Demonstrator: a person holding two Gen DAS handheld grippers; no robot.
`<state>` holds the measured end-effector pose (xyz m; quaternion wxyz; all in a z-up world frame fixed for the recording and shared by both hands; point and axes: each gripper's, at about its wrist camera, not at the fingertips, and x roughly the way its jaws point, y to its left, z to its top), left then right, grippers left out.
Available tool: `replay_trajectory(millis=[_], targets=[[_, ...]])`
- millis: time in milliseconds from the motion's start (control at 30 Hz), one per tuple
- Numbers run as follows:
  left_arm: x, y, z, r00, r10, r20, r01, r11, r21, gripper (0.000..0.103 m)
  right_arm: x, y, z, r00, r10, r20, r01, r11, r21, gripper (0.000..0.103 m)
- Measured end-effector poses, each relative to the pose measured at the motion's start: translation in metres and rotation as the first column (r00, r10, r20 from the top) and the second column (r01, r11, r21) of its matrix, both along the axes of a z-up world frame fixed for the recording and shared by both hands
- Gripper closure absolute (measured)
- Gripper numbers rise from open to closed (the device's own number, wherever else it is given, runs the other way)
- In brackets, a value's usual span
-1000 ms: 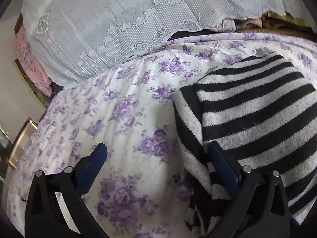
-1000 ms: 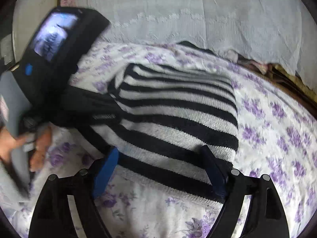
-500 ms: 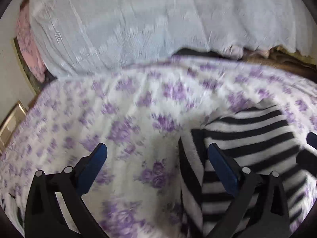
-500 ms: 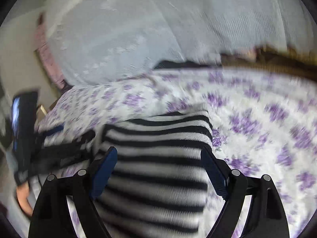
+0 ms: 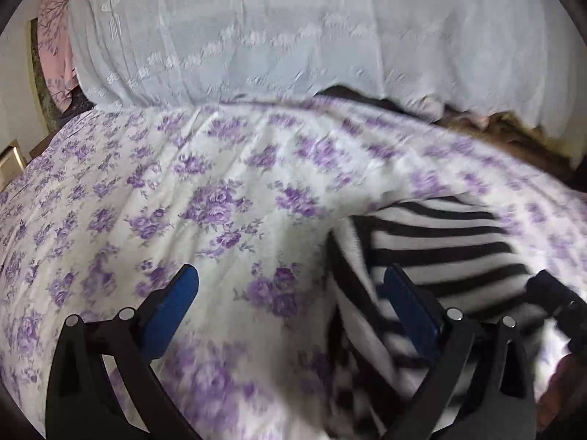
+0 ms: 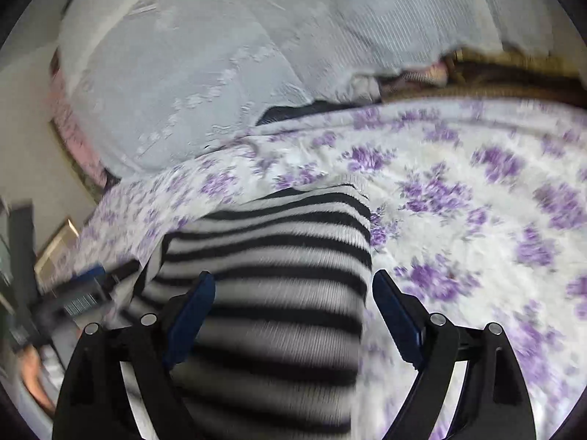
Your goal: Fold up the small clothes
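Bed (image 5: 227,168) with purple-flowered sheet, white lace cover (image 5: 256,29) at far edge. Striped garment (image 6: 279,264) lies mid-bed. Left gripper (image 5: 290,293) and right gripper (image 6: 290,293) tilted down, fingers spread, holding nothing.

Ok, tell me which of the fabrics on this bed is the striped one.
The black-and-white striped garment, lying on the purple-flowered bedsheet in front of both open grippers. The sheet is floral, and the white lace cover behind is plain and pale.
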<state>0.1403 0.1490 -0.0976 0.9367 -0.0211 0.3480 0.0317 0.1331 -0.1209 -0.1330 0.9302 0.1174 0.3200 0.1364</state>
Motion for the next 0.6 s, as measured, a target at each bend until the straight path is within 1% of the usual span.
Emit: replay_trajectory(millis=[33,67,100,133,167,200,233,300,333,433,500,600], targets=[[-0.007,-0.002,0.001,1.000,-0.022,-0.002,0.022,1.000,0.001,0.004,-0.015,0.004,0.003,1.000,0.017,0.026,-0.016,0.999,-0.042,0.014],[-0.015,-0.008,-0.004,0.998,-0.061,-0.024,0.062,0.998,0.015,0.004,-0.025,0.008,0.003,0.999,0.040,0.037,-0.037,0.997,-0.072,0.014],[-0.017,-0.015,-0.014,0.994,-0.085,-0.068,0.088,0.995,0.049,0.004,-0.032,0.011,-0.001,0.998,0.065,0.026,-0.062,0.993,-0.100,0.012],[-0.015,-0.022,-0.030,0.989,-0.086,-0.121,0.098,0.990,0.097,0.004,-0.035,0.018,-0.012,0.995,0.090,-0.031,-0.094,0.986,-0.134,0.008],[-0.015,-0.026,-0.043,0.985,-0.092,-0.143,0.107,0.989,0.103,0.004,-0.034,0.020,-0.024,0.992,0.095,-0.083,-0.106,0.985,-0.139,0.005],[-0.017,-0.025,-0.048,0.988,-0.089,-0.126,0.099,0.992,0.079,0.004,-0.029,0.017,-0.030,0.986,0.109,-0.128,-0.123,0.987,-0.103,0.003],[-0.017,-0.023,-0.047,0.989,-0.079,-0.125,0.085,0.995,0.050,0.004,-0.021,0.007,-0.035,0.978,0.123,-0.169,-0.128,0.992,-0.017,0.003],[-0.015,-0.023,-0.043,0.987,-0.080,-0.138,0.087,0.995,0.045,0.004,-0.014,-0.006,-0.041,0.970,0.150,-0.193,-0.136,0.987,0.081,0.003],[-0.018,-0.024,-0.043,0.989,-0.076,-0.128,0.084,0.995,0.056,0.004,-0.015,-0.009,-0.040,0.970,0.154,-0.186,-0.138,0.986,0.095,0.003],[-0.025,-0.029,-0.042,0.993,-0.056,-0.102,0.066,0.993,0.097,0.004,-0.020,-0.005,-0.038,0.973,0.147,-0.180,-0.137,0.988,0.068,0.003],[-0.030,-0.032,-0.040,0.995,-0.047,-0.085,0.057,0.991,0.123,0.004,-0.021,-0.008,-0.039,0.972,0.151,-0.181,-0.137,0.987,0.085,0.003],[-0.038,-0.032,-0.037,0.997,-0.037,-0.071,0.046,0.990,0.130,0.004,-0.024,-0.009,-0.039,0.972,0.154,-0.179,-0.138,0.985,0.099,0.003]])
